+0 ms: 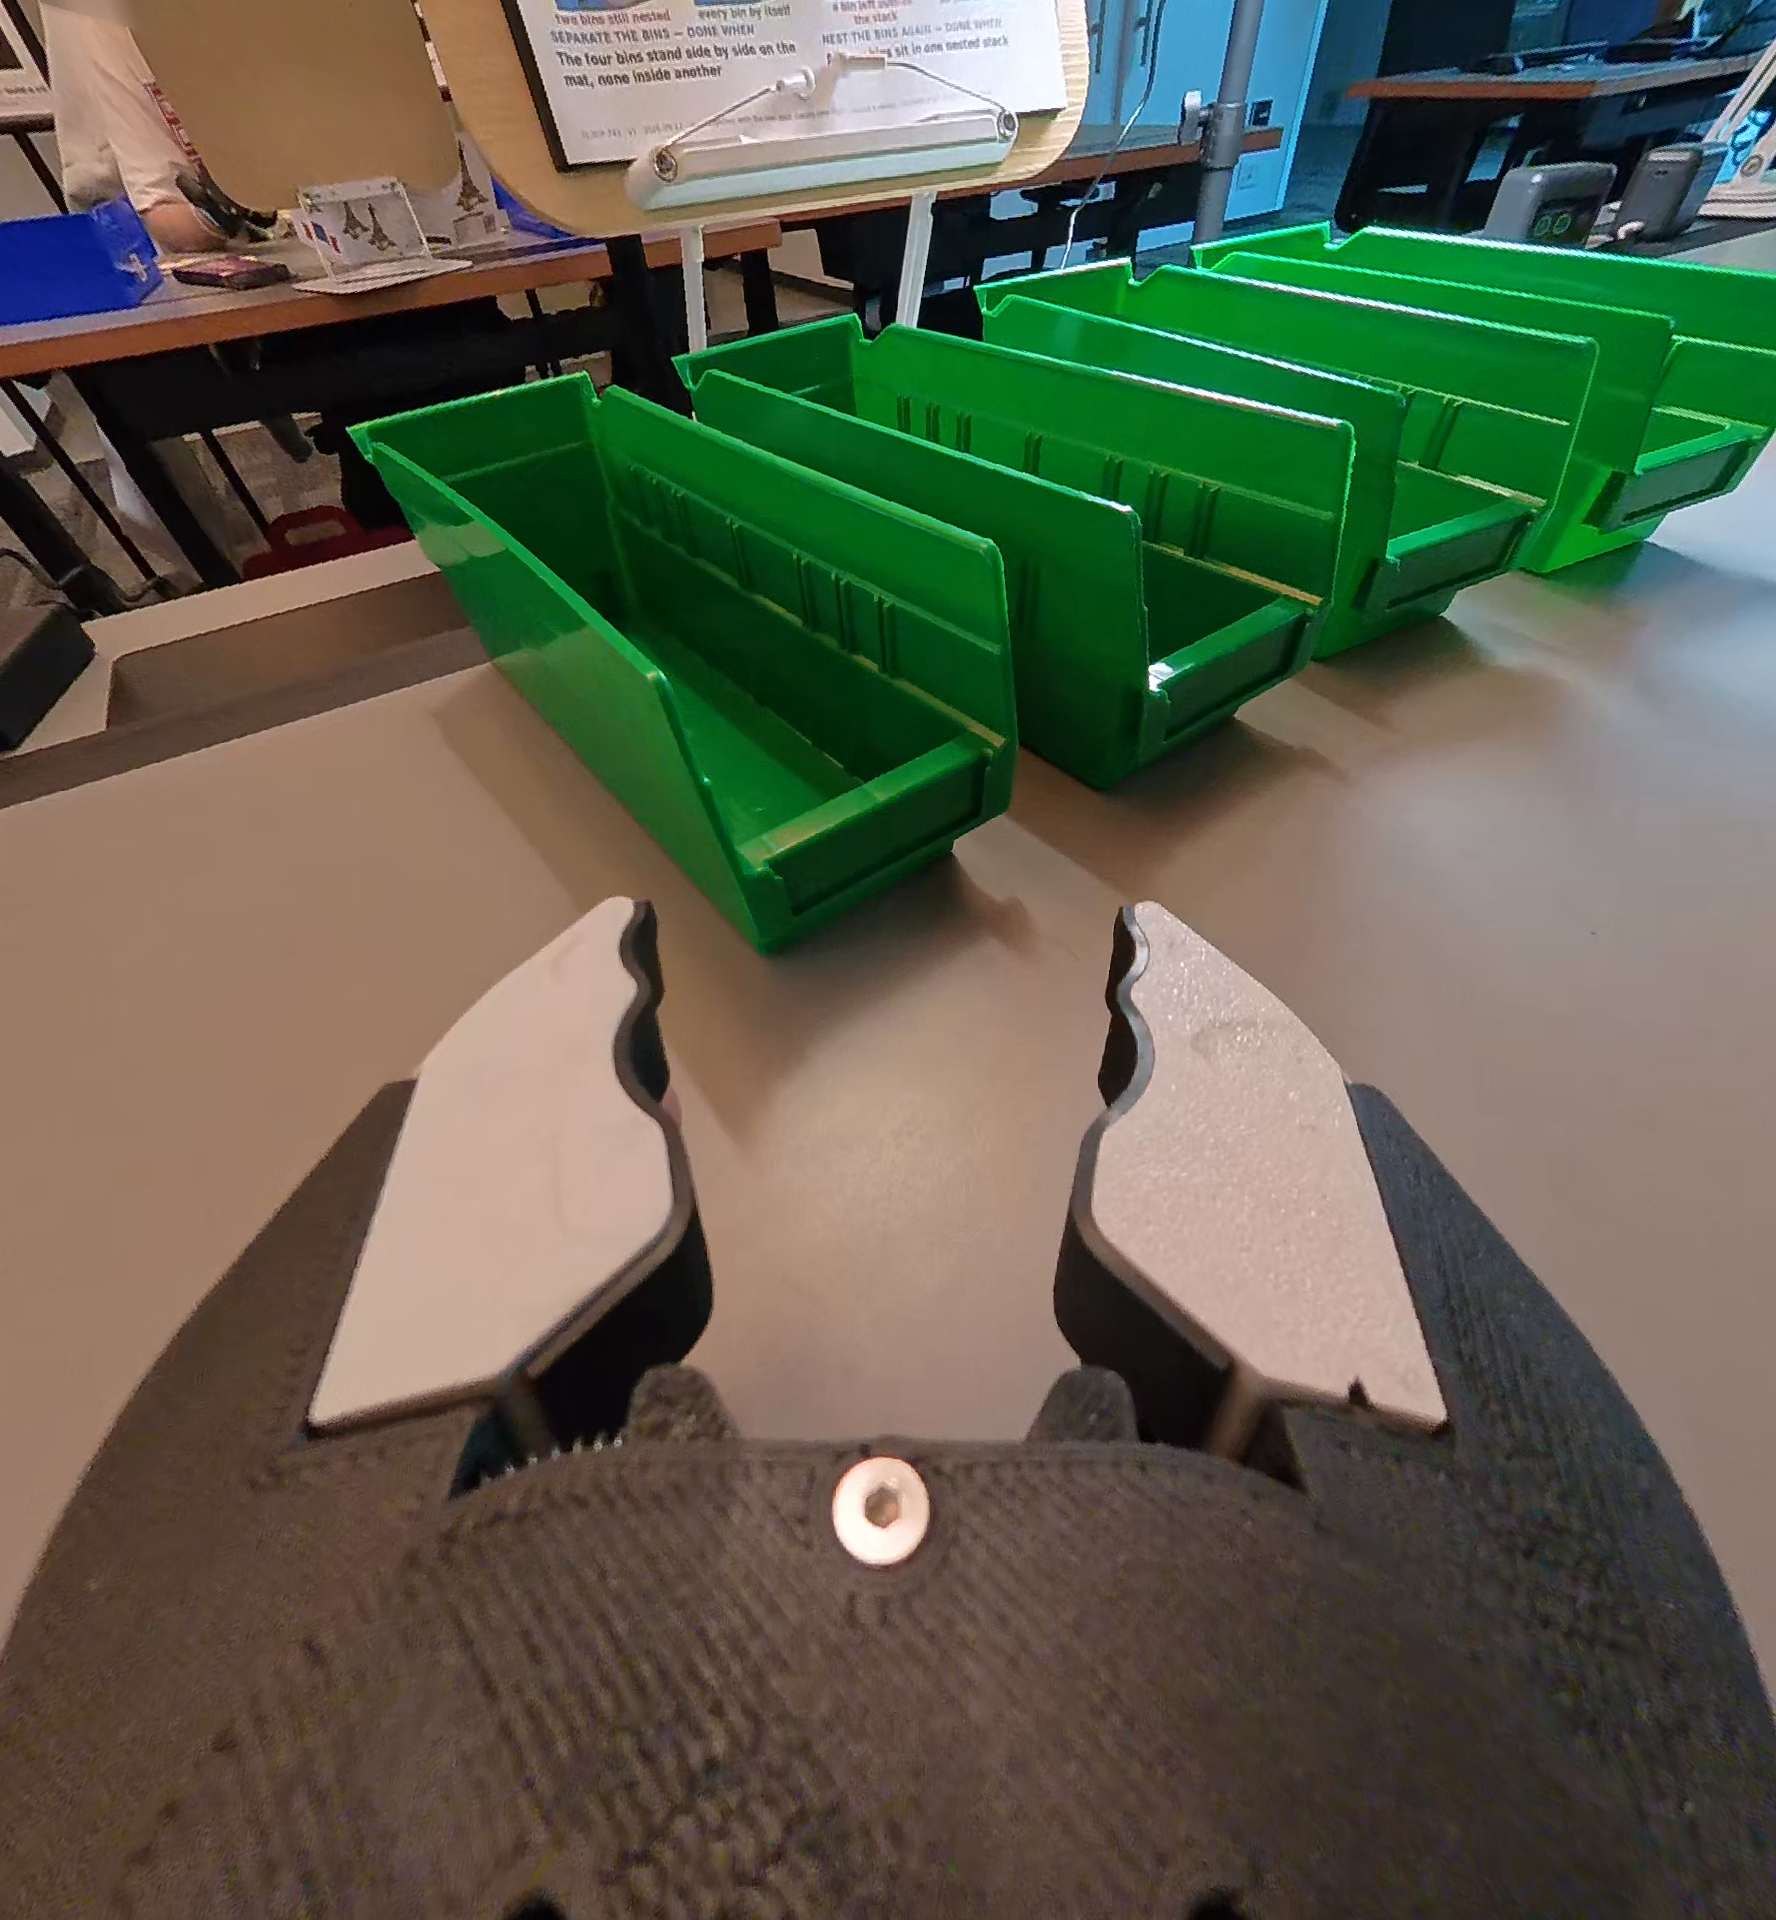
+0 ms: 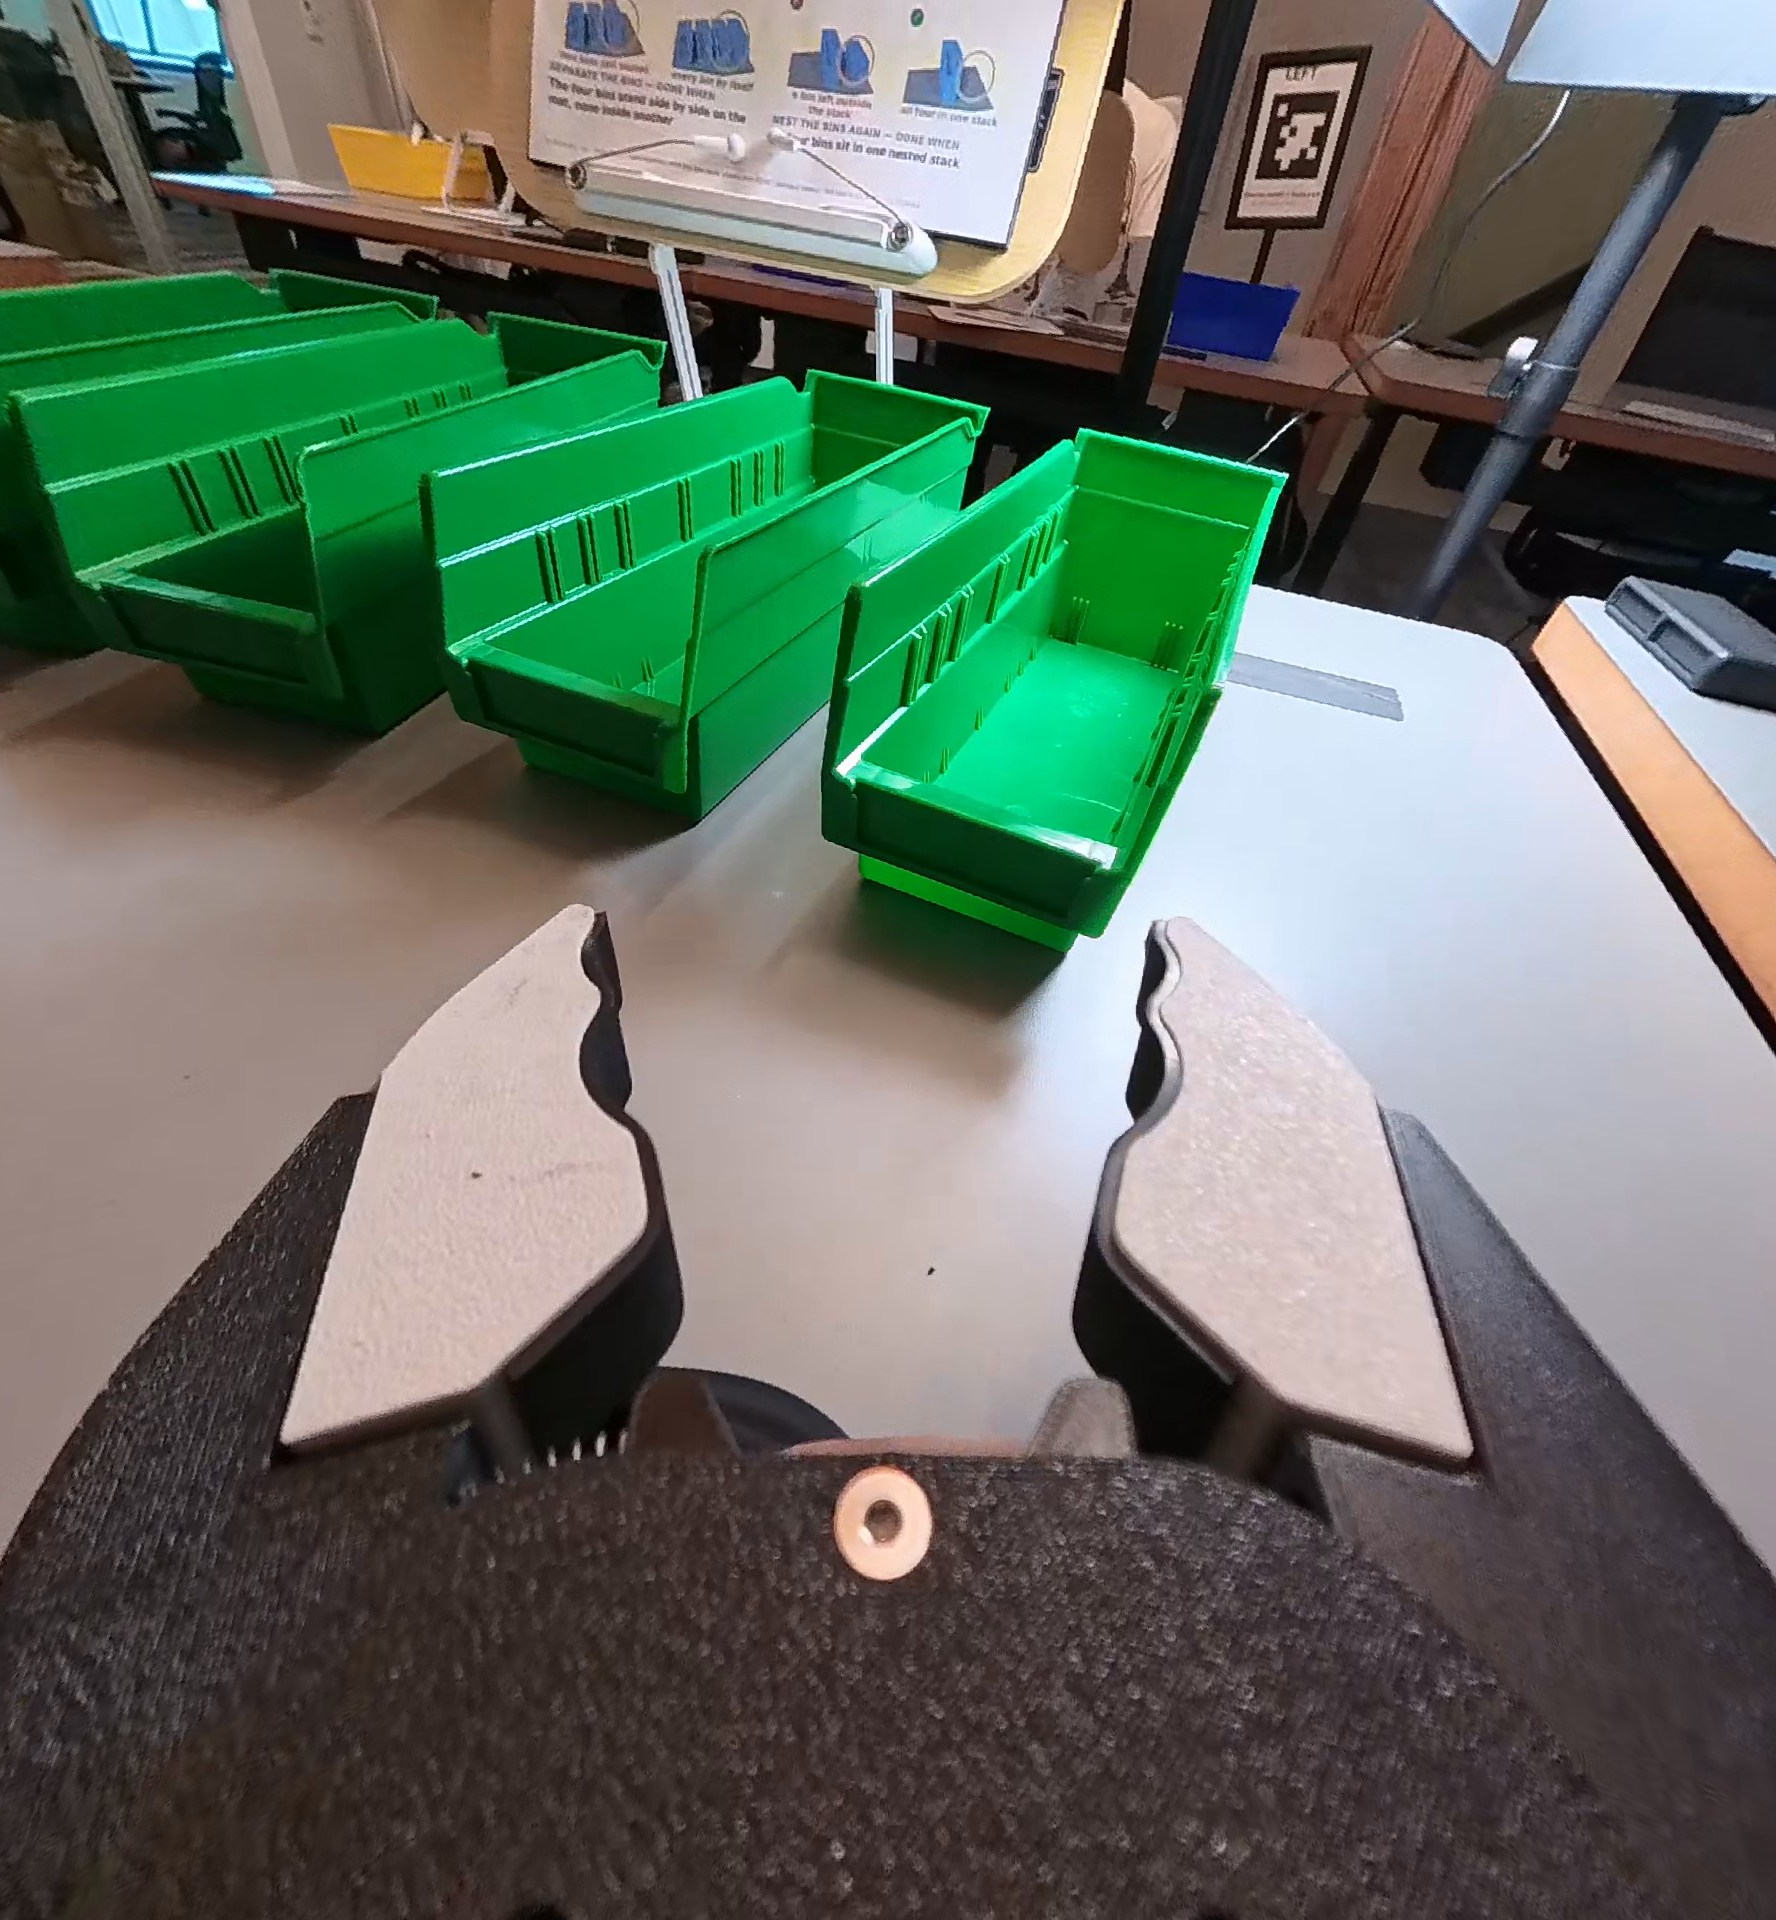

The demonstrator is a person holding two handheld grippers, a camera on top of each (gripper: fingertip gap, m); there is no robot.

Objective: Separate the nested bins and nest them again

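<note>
Four green bins stand side by side in a row on a grey counter (image 1: 1279, 987), each separate, none inside another, their low open fronts facing the cameras. In the left wrist view the leftmost bin (image 1: 718, 665) is nearest, just ahead of the left tongs (image 1: 884, 966), which hover wide open over the counter and hold nothing. In the right wrist view the rightmost bin (image 2: 1040, 707) lies nearest, just ahead of the right tongs (image 2: 879, 977), also wide open and empty. Behind the row, a clipboard (image 2: 811, 135) with a printed sheet stands on a stand.
</note>
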